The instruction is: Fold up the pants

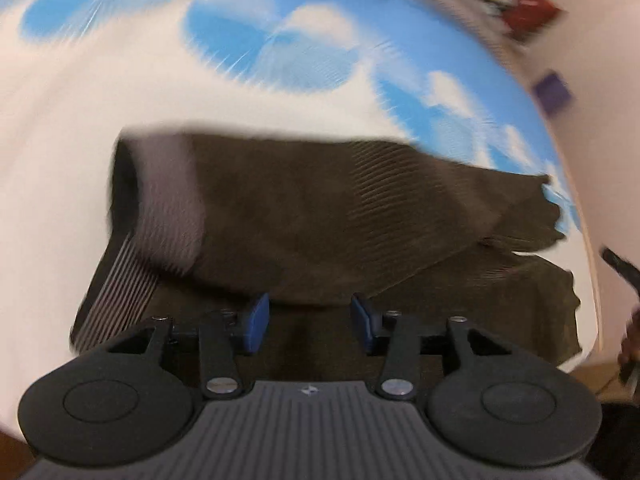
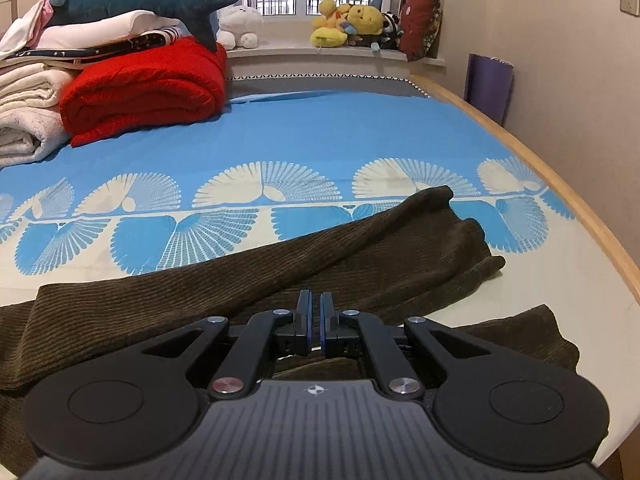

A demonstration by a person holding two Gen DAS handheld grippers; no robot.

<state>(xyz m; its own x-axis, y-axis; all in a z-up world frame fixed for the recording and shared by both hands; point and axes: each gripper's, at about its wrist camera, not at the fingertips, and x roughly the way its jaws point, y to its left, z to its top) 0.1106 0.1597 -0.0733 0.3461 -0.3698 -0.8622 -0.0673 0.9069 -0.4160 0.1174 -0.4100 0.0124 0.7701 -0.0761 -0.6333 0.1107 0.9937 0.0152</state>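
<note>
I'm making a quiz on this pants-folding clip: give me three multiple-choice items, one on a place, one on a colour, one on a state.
1. Where do the pants lie?
A. on the bed sheet
B. on the windowsill
C. on the floor

2. What colour is the folded blanket?
A. green
B. red
C. black

3. How do the jaws of the left gripper stand?
A. open, nothing between them
B. shut on the pants
C. shut on the blanket

Key: A, brown corduroy is spread over the blue-and-white sheet; B, it is plainly red; A, blue pads stand apart over the cloth.

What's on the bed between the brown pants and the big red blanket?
Nothing but bare bedsheet, blue with white fan shapes. The right wrist view shows it between the pants and the red blanket.
</note>
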